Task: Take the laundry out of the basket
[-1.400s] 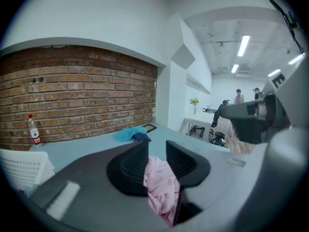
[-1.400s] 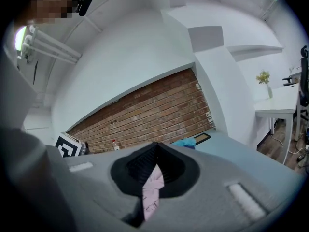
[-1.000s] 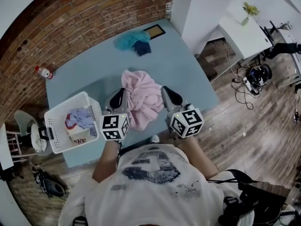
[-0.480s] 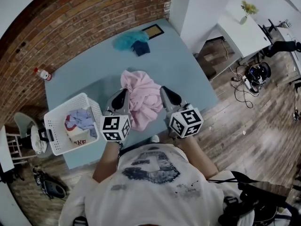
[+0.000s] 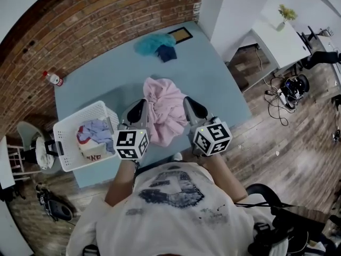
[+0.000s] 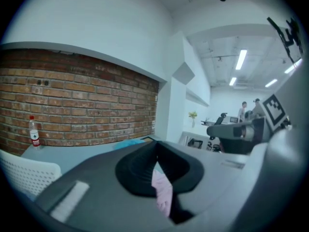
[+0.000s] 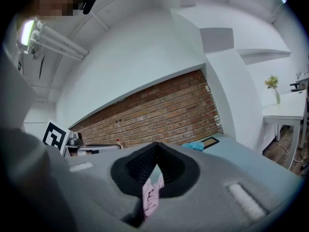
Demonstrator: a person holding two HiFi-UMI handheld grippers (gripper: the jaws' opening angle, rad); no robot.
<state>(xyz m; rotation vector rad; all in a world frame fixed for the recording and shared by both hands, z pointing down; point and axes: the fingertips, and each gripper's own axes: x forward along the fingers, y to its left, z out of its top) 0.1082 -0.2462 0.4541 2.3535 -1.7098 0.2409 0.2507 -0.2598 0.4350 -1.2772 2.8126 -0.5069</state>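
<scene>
Both grippers are out over the near half of the blue table [image 5: 213, 84], side by side, with the pink garment [image 5: 165, 113] bunched between them.

- Left gripper [image 5: 136, 111]: jaws together, clamped on a fold of the pink cloth. Its own view shows the fabric pinched in the seam where the jaws meet.
- Right gripper [image 5: 194, 110]: also closed on a strip of pink fabric, seen hanging from the closed jaws in its own view.
- The garment is out of the basket [image 5: 63, 133]. It lies directly between the two grippers, left edge held by the left and right edge by the right. Its long axis runs near to far, and most of the bulk is just beyond the jaw tips. I cannot tell whether the far end rests on the table or hangs clear.
- The basket sits at the table's near-left edge, just left of the left gripper. There is laundry in it [image 5: 91, 137]: a pale blue piece and something white with red.
- A teal cloth [image 5: 153, 42] and a darker blue one lie at the far end, well apart from the grippers. A bottle [image 5: 53, 79] stands at the far-left edge.

Judgement: this piece looks ready to be laid down and released. The next reach goes left to the basket, and the left gripper is clearly the nearer one.
</scene>
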